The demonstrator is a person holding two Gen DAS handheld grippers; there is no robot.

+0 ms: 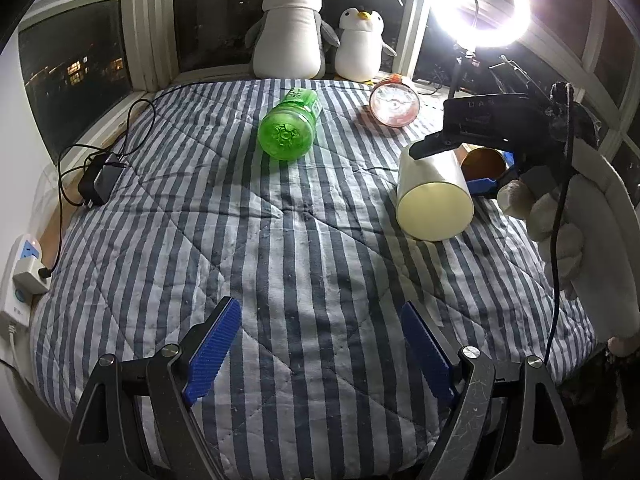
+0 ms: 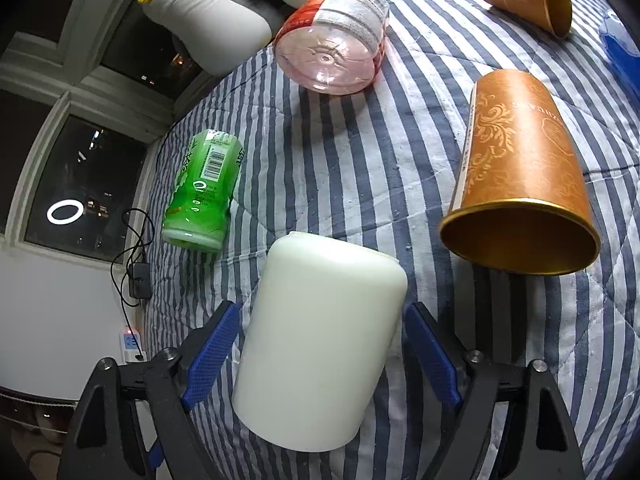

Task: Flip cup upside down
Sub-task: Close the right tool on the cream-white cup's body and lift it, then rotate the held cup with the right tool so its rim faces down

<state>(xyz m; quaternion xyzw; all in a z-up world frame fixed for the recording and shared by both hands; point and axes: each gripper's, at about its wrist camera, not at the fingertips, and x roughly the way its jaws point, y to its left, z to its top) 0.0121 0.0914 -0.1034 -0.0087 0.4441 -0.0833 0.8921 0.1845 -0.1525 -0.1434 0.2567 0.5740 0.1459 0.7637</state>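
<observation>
White cup (image 2: 320,344) on its side between parted right jaws, seemingly untouched, gold cup (image 2: 520,184) beside, left jaws apart

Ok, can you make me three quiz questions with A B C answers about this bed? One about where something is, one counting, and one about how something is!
1. Where is the white cup?
A) between the right gripper's fingers
B) on the windowsill
C) inside a bottle

2. How many plush penguins sit by the window?
A) one
B) two
C) four

3. How is the green bottle?
A) standing upright
B) lying on its side
C) squashed flat

Answers:
1. A: a blue pad sits on each side of it.
2. B: one big and one small.
3. B: it lies on the striped quilt with its base showing.
</observation>
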